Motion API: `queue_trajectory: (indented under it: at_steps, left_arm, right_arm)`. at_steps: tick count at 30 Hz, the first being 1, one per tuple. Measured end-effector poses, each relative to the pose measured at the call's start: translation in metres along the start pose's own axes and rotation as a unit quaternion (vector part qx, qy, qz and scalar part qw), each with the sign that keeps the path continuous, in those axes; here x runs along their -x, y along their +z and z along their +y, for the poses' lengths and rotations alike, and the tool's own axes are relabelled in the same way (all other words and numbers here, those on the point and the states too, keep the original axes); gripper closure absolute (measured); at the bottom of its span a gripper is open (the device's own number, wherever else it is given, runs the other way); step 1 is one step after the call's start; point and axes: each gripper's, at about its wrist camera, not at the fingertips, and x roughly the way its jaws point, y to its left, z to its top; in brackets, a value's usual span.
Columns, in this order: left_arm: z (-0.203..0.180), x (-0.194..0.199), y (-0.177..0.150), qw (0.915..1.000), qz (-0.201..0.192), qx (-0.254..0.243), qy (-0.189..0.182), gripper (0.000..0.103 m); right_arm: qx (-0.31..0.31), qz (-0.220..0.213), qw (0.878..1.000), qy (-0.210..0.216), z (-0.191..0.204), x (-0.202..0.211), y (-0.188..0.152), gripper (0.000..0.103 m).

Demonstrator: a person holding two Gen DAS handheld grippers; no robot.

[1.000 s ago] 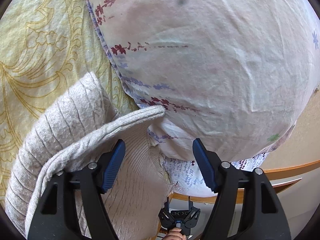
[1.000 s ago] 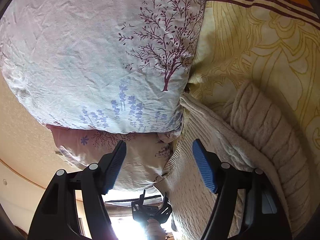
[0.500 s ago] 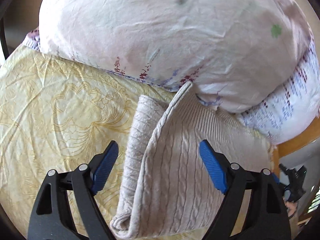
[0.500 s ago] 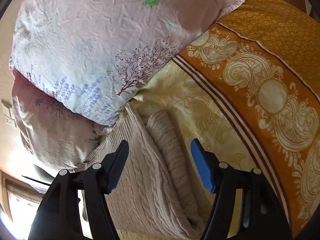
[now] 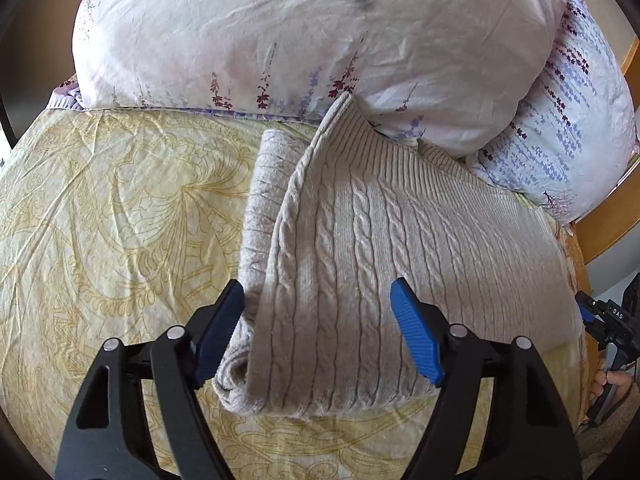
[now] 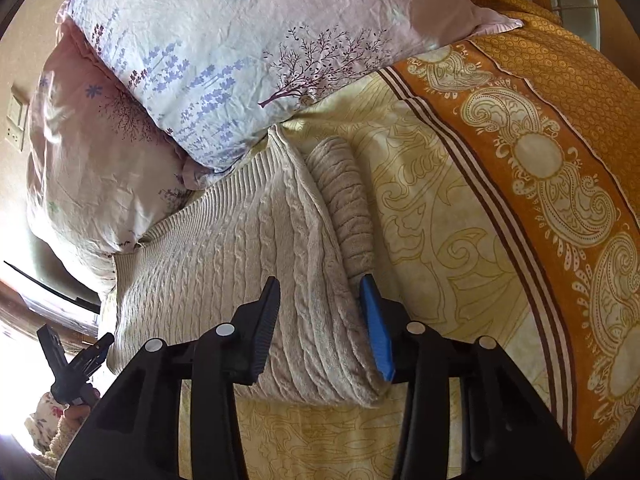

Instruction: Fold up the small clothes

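- The beige cable-knit sweater [image 5: 384, 264] lies folded on the bed, on a pale yellow sheet [image 5: 120, 216] with a gold scroll print.
- Its ribbed hem end touches the floral pillow [image 5: 320, 32] at the head of the bed; a second pillow [image 6: 80, 152] lies partly under the first.
- A rolled or folded-in part (likely a sleeve) [image 5: 264, 200] lies along one long edge of the sweater, partly tucked beneath the top layer.
- The left claw [image 5: 320, 332] is spread wide, its blue pads on either side of the sweater's near end; whether the pads touch the knit cannot be told.
- The right claw [image 6: 320, 328] is spread less wide and straddles the thick folded edge of the sweater [image 6: 280, 280]; one pad sits just beside the rolled part, though no pinch on the fabric is visible.
- An orange paisley bedspread [image 6: 540, 160] lies beyond the yellow sheet on the far side from the sweater.
- Each wrist view catches the other claw at its edge, beside the bed.
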Motion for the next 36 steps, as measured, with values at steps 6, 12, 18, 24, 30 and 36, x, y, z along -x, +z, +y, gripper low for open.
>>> queue_trajectory:
  at_steps: [6, 12, 18, 24, 30, 36]
  left_arm:
    - [0.011, 0.002, -0.004, 0.9999, 0.004, 0.012, -0.002, 0.047]
    - [0.019, 0.006, -0.008, 0.9998, 0.002, 0.014, -0.012, 0.072]
    - [0.037, 0.022, -0.011, 0.9973, -0.005, 0.039, -0.062, 0.089]
    - [0.052, 0.043, -0.016, 0.9934, -0.01, 0.038, -0.108, 0.096]
    - [0.06, 0.023, -0.026, 0.9939, 0.019, 0.067, -0.086, 0.089]
    - [0.043, 0.051, -0.01, 0.9967, -0.049, 0.054, -0.036, 0.04]
  right_arm:
    - [0.019, 0.007, 1.0, -0.008, 0.0, 0.001, -0.004, 0.081]
    - [0.058, 0.003, 0.998, -0.03, 0.011, 0.001, -0.007, 0.09]
    - [0.056, -0.021, 0.998, -0.013, 0.016, 0.018, -0.006, 0.092]
    - [0.062, -0.027, 0.998, -0.018, 0.017, 0.038, -0.014, 0.092]
    - [0.006, 0.005, 0.999, -0.049, -0.007, 0.015, -0.029, 0.089]
    - [0.05, -0.054, 0.995, -0.063, 0.022, 0.037, -0.013, 0.077]
